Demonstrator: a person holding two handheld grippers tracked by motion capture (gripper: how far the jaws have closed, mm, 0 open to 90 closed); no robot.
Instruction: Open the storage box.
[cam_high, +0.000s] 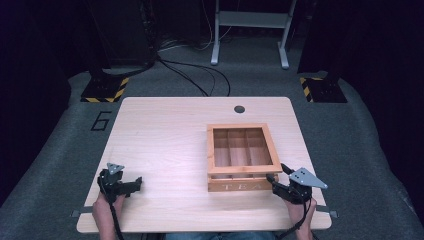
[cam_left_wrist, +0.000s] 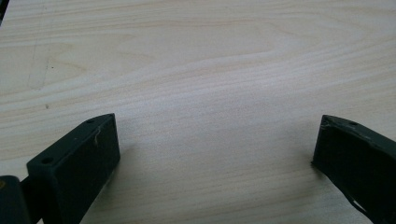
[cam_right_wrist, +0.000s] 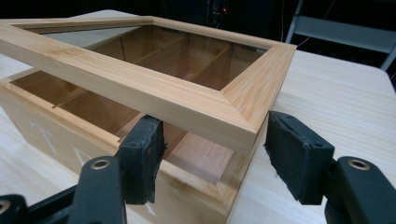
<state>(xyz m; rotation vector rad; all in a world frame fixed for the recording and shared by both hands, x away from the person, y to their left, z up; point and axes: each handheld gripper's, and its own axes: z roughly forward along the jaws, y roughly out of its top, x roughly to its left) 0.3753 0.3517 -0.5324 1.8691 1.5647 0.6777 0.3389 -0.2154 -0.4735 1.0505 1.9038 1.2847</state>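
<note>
— While the table (cam_high: 165, 150) lay bare across most of its top, where did the tea box (cam_high: 235, 186) stand?

— Toward four o'clock from the table's middle, its lettered front facing the person. Its glass-paned lid (cam_right_wrist: 154, 95) was raised a little at the front, leaving a gap above the box's rim.

— And the right gripper (cam_high: 278, 178)?

— It sat at the box's five o'clock corner. In the right gripper view its jaws were spread, one pad under the lid's front rail inside the gap, the other just outside the corner; I couldn't tell whether either pad touched the wood.

— So which step was that?

— Lifting the lid, I'd judge, barely begun. The next move probably called for raising that corner steadily, swinging the lid back on its far edge without shoving the box.

— The left gripper (cam_high: 134, 184)?

— Idle near eight o'clock, fingers wide apart over bare wood, holding nothing. It could have steadied the box.
</note>
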